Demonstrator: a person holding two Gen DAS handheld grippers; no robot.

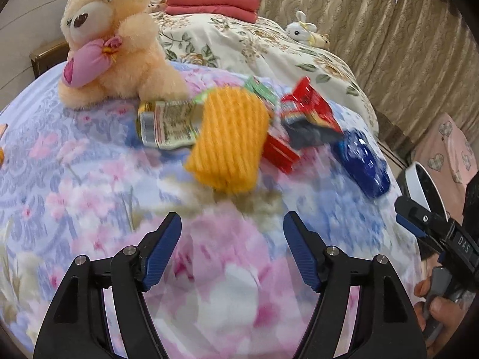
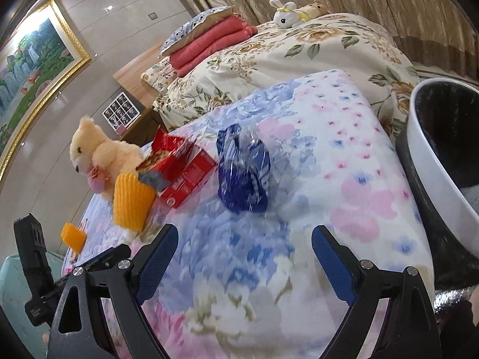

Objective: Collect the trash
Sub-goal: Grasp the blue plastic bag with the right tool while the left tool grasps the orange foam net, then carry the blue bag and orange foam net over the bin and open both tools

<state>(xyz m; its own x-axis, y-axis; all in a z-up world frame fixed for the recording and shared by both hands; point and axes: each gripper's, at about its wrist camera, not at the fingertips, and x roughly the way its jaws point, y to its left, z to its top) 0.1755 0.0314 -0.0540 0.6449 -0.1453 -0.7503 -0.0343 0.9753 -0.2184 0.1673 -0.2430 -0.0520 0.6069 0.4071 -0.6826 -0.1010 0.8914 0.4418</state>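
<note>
Approach phase: left gripper (image 1: 232,229) and right gripper (image 2: 244,243) both spread wide and empty above the floral quilt (image 2: 344,155), blue wrapper (image 2: 242,173) lying just ahead of the right, best straddled squarely before closing, bin (image 2: 431,161) alongside.

blue wrapper (image 2: 243,176): glossy plastic | teddy bear (image 1: 119,39): fluffy plush

Strewn on the floral quilt: yellow foam sleeve (image 1: 227,140), crumpled printed wrapper (image 1: 167,125), torn red box (image 2: 182,170), blue bag (image 2: 242,173).
</note>
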